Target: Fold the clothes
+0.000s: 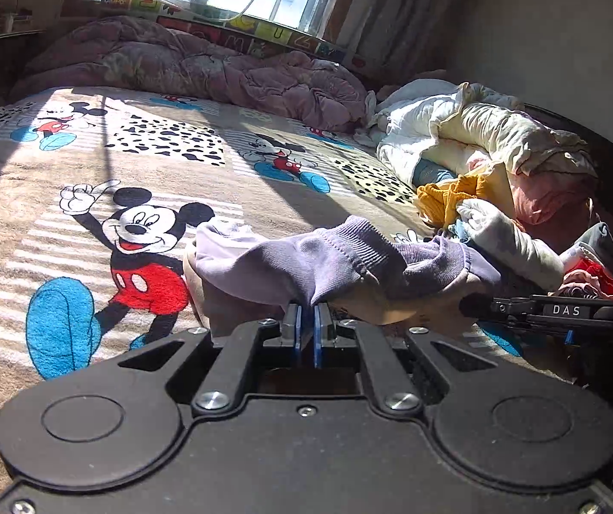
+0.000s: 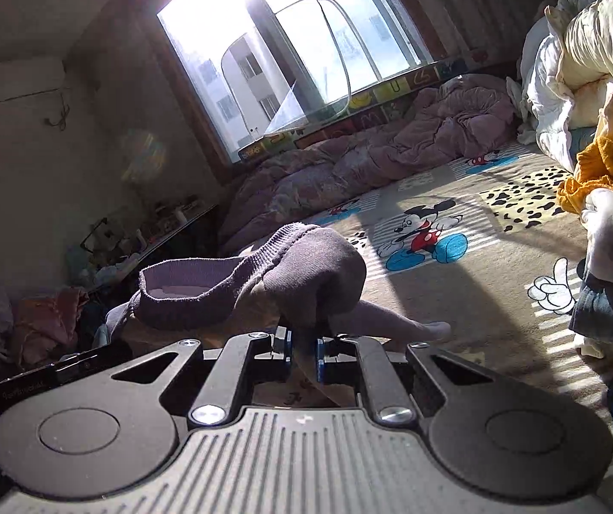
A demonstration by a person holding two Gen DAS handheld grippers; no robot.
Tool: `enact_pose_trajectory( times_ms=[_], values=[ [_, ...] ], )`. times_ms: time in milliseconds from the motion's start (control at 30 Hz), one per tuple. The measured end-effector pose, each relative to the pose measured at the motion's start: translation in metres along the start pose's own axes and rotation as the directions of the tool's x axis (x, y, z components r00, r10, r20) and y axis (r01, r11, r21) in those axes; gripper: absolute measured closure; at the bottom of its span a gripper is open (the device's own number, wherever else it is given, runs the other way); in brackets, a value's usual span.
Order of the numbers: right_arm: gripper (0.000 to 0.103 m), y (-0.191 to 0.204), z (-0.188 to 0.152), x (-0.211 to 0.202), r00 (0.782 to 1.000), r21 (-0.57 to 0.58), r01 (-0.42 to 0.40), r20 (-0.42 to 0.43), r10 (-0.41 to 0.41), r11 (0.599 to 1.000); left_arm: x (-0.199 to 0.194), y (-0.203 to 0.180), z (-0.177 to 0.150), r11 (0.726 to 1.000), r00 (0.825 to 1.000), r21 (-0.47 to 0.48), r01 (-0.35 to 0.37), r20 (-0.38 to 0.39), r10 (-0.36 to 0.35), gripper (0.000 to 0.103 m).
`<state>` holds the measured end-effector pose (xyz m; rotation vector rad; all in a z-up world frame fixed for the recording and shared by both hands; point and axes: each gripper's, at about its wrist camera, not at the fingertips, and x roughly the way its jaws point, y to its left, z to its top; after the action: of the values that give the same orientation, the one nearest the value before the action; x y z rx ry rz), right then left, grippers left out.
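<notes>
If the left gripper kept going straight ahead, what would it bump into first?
The purple garment it already pinches: the left gripper has its jaws shut on the fabric. Beyond that, probably the Mickey blanket, though depth is unclear.

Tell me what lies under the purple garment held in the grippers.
Under the purple garment, pinched by the left gripper and the right gripper, lies the cartoon-mouse blanket. Whatever the bunched cloth itself covers stays hidden.
</notes>
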<state>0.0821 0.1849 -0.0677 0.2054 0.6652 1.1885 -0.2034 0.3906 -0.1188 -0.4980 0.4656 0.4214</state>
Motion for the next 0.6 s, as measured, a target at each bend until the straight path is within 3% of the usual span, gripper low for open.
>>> enact_pose_trajectory(
  times_ms=[67,133,200,267,300,400,567,600],
  values=[
    [0.09,-0.009,-0.042,0.004,0.995,0.026,0.026,-0.093,-0.023,0.999,-0.007,0.011,-0.034,0.996,0.999,-0.085,-0.003,-0.037,-0.001,0.098],
    [0.087,-0.015,-0.081,0.003,0.984,0.047,0.048,-0.172,-0.039,0.998,-0.017,0.016,-0.056,0.99,0.998,-0.14,0.009,-0.058,-0.018,0.085],
    [0.084,-0.021,-0.121,0.001,0.967,0.066,0.072,-0.25,-0.053,0.995,-0.027,0.019,-0.07,0.982,0.998,-0.186,0.009,-0.063,-0.021,0.065],
    [0.071,-0.028,-0.148,-0.01,0.958,0.119,0.081,-0.283,-0.044,0.99,-0.033,0.026,-0.079,0.971,0.998,-0.239,0.016,-0.06,-0.032,0.061],
    [0.065,-0.03,-0.161,-0.023,0.96,0.166,0.082,-0.279,-0.033,0.983,-0.033,0.029,-0.081,0.964,0.998,-0.267,0.015,-0.059,-0.032,0.059],
    [0.065,-0.038,-0.178,-0.048,0.973,0.263,0.083,-0.23,-0.021,0.961,-0.033,0.04,-0.086,0.93,0.998,-0.366,0.02,-0.053,-0.042,0.055],
    [0.064,-0.028,-0.158,-0.053,0.993,0.279,0.046,-0.114,-0.015,0.959,-0.026,0.054,-0.083,0.855,0.996,-0.516,0.061,-0.019,-0.083,0.049],
    [0.058,-0.026,-0.153,-0.053,0.996,0.28,0.037,-0.09,-0.012,0.959,-0.023,0.056,-0.08,0.839,0.996,-0.54,0.067,-0.01,-0.086,0.047]
  ],
)
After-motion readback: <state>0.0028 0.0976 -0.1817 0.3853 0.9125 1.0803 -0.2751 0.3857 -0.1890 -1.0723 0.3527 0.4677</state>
